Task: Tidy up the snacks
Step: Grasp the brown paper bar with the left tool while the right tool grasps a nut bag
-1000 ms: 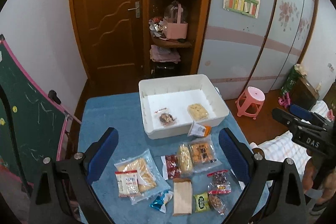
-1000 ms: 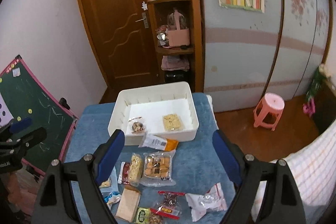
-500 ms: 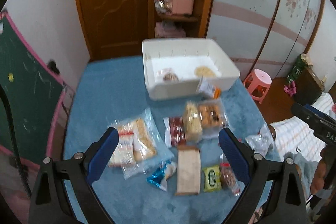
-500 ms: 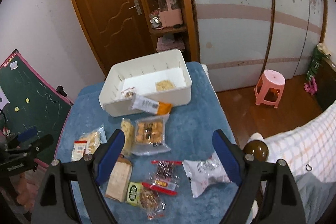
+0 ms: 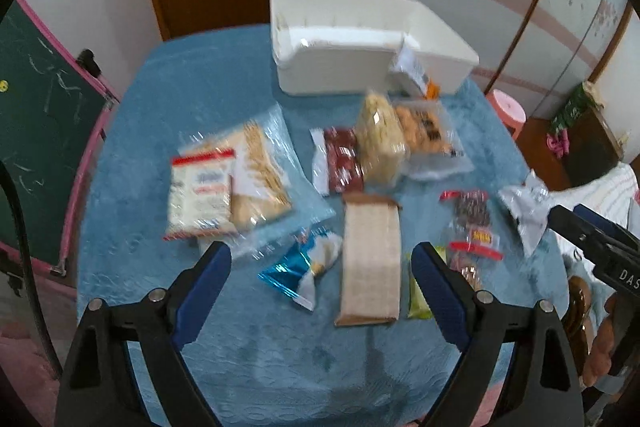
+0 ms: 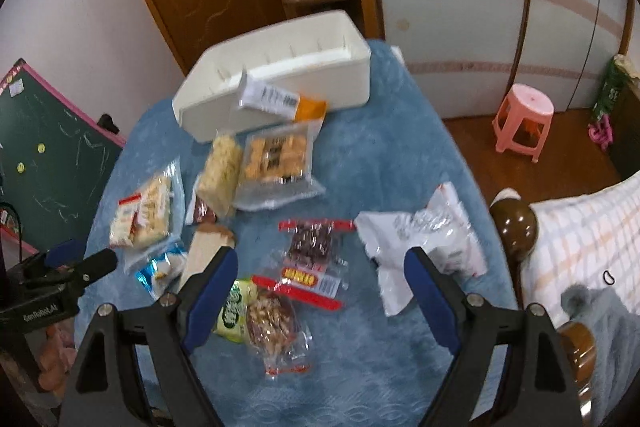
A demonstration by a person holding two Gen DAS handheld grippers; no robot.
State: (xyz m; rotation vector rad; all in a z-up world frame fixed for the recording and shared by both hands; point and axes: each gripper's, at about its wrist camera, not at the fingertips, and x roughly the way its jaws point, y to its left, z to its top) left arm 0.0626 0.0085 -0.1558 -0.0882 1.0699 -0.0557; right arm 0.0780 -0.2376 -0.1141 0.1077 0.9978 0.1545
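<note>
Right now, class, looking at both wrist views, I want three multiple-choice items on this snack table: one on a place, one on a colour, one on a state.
1. Where is the white-and-orange packet?
A. leaning on the white plastic bin's front wall
B. on the stool
C. under the cloth

2. What colour is the table cloth?
A. red
B. blue
C. yellow

3. What is the right gripper holding?
A. the brown paper packet
B. the bin
C. nothing

Answers: 1 A, the packet rests against the bin's wall; 2 B, blue shows all around the snacks; 3 C, its closing jaws stand clear above the packets.
</note>
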